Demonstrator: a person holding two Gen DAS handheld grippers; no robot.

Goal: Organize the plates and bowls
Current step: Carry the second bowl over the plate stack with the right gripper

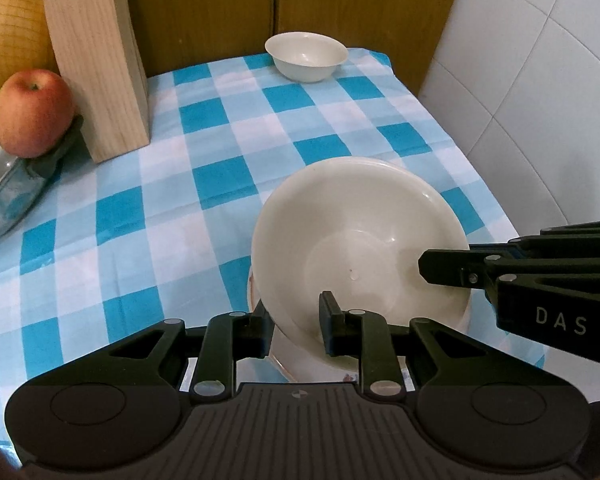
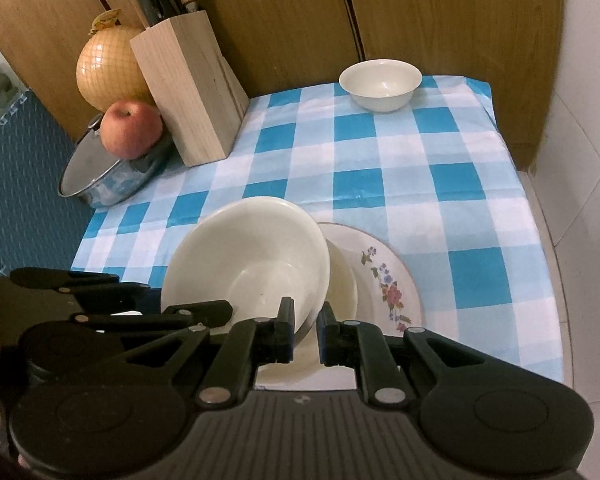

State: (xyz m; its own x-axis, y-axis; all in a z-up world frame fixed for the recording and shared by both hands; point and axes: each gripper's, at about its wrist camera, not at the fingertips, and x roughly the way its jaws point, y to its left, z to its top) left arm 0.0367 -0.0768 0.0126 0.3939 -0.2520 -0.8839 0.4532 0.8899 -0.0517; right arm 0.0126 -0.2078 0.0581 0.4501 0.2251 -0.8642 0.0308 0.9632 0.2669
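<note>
A large cream bowl (image 1: 356, 240) (image 2: 244, 252) is tilted above a second cream bowl (image 2: 342, 280) that sits on a floral plate (image 2: 384, 280) at the near edge of the checked cloth. My left gripper (image 1: 294, 320) is shut on the large bowl's near left rim. My right gripper (image 2: 304, 330) is shut on its right rim; it enters the left wrist view (image 1: 444, 270) from the right. A small cream bowl (image 1: 306, 56) (image 2: 380, 84) stands at the far end of the cloth.
A wooden knife block (image 2: 192, 88) (image 1: 96, 60), an apple (image 2: 131, 128) (image 1: 32, 112) on a lidded metal pot (image 2: 100, 172), and a netted yellow melon (image 2: 108, 68) stand at the back left. White tiled wall (image 1: 540, 60) runs along the right.
</note>
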